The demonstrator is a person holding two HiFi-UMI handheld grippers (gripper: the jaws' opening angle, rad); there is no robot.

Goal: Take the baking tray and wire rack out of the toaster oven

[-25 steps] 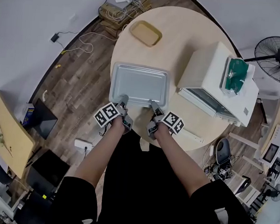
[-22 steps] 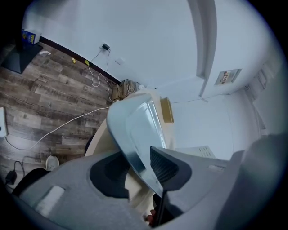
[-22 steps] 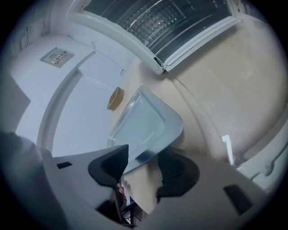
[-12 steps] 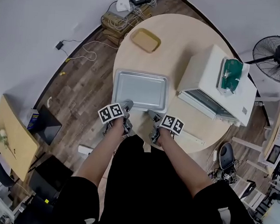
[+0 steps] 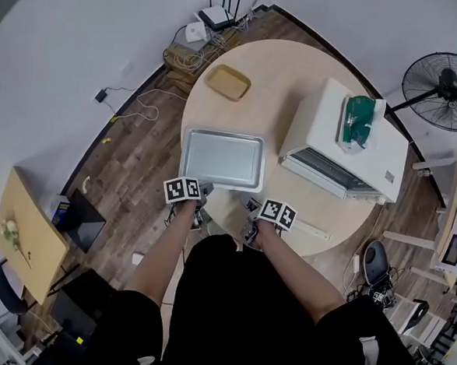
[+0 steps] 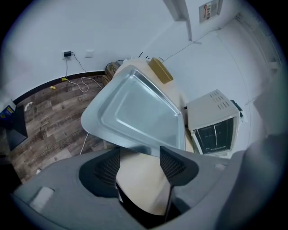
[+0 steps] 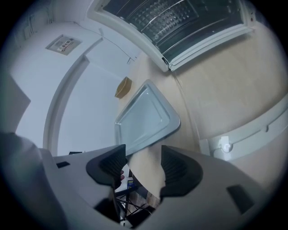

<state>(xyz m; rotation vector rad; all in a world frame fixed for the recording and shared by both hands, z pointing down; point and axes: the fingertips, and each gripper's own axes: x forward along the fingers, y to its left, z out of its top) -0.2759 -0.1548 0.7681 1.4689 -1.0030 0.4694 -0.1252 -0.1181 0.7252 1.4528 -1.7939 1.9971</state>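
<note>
On the round table (image 5: 298, 73) the oven (image 5: 326, 122) stands open with the rack (image 7: 175, 18) inside, the tray (image 5: 222, 160) lies flat beside it, and just off its near rim the left gripper's (image 6: 139, 164) jaws are opening while the right gripper's (image 7: 143, 164) stand apart, both empty.

Silver baking tray (image 5: 221, 159) lies flat beside toaster oven (image 5: 326, 122); wire rack (image 7: 171, 20) inside it.
</note>
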